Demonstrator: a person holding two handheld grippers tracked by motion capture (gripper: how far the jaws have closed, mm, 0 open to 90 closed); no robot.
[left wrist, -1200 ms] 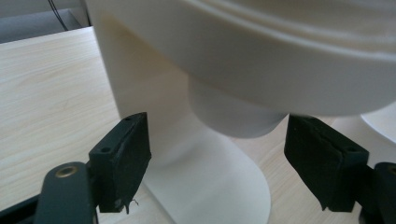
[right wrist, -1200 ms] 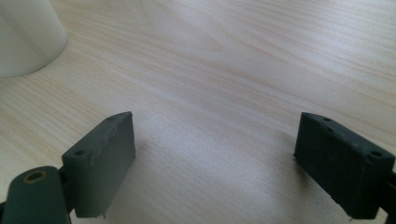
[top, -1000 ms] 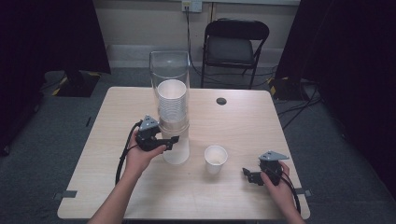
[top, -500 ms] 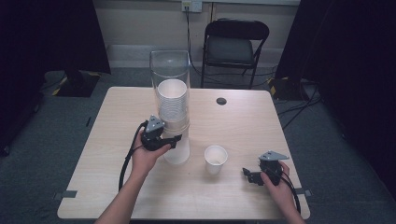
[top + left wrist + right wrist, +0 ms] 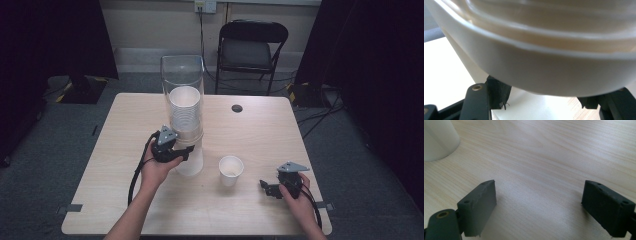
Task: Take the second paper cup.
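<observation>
Wooden table (image 5: 125, 150), left tool (image 5: 186, 151) clamping bottom cup (image 5: 192, 161)

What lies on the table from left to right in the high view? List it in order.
Left gripper shut on the lowest cup under the clear tube → single paper cup → right gripper, open, on the table.
</observation>
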